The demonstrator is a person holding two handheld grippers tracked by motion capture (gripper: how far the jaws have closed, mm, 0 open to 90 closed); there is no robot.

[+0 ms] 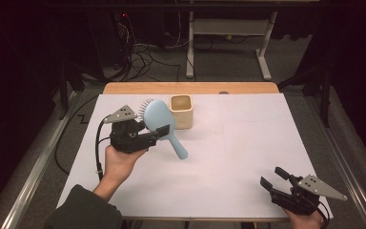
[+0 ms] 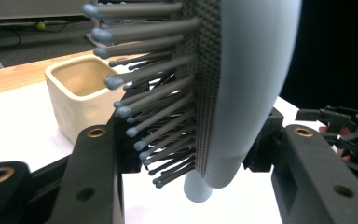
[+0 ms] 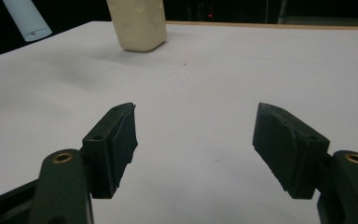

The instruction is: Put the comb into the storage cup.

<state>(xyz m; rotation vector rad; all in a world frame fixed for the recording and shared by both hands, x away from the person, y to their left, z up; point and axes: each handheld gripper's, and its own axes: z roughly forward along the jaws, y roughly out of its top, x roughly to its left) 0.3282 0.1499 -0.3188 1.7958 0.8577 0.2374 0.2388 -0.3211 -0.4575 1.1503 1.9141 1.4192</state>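
Note:
A light blue hairbrush point(image 1: 159, 118) is held above the white table, head up and handle point(image 1: 178, 147) slanting down to the right. My left gripper point(image 1: 160, 132) is shut on the lower part of the brush head. In the left gripper view the brush head point(image 2: 254, 88) stands between the jaws, with its grey bristles point(image 2: 154, 93) pointing left toward a cream square cup point(image 2: 74, 93). The cup point(image 1: 181, 110) stands just right of the brush, empty as far as I can see. My right gripper point(image 1: 274, 178) rests open at the near right corner, with nothing between its fingers point(image 3: 116, 140).
A white sheet point(image 1: 248, 143) covers the table, and a wooden edge point(image 1: 190, 88) shows at the back. The cup point(image 3: 137, 23) lies far ahead in the right gripper view, with the brush handle point(image 3: 28, 18) at the upper left. Cables and desk legs point(image 1: 189, 52) lie beyond the table.

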